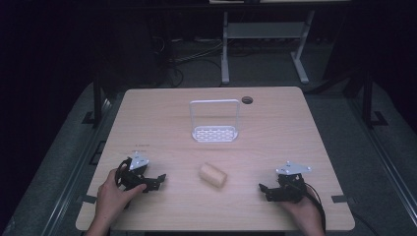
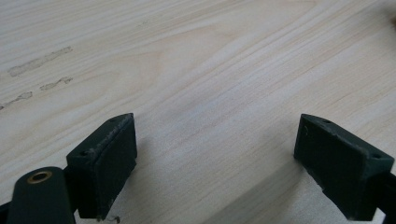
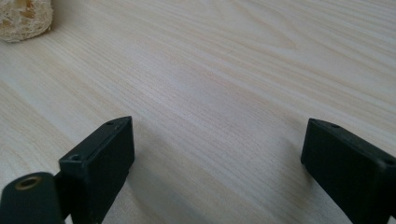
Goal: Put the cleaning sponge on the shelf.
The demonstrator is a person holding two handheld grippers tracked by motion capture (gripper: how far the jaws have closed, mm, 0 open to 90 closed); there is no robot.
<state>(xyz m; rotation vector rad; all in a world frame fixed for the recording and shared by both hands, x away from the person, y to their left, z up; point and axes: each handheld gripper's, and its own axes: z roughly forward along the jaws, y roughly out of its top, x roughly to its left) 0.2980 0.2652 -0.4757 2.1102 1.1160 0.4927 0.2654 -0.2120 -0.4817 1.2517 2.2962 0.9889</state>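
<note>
A pale, cylindrical loofah sponge (image 1: 213,175) lies on its side near the middle of the wooden table (image 1: 162,123), and its rough end (image 3: 23,18) shows at the top left of the right gripper view. Behind it stands a white plastic rack (image 1: 215,122) with an upright frame and a slotted base. My left gripper (image 1: 153,183) rests low at the front left, held by a hand, jaws wide apart over bare wood (image 2: 215,149). At the front right my right gripper (image 1: 265,192) is likewise open with nothing between its jaws (image 3: 217,158).
A round cable hole (image 1: 247,100) sits near the table's far right edge. Beyond the table are a white desk frame (image 1: 265,44) and loose cables on a dark floor. Faint tape marks (image 2: 39,60) show on the wood ahead of the left gripper.
</note>
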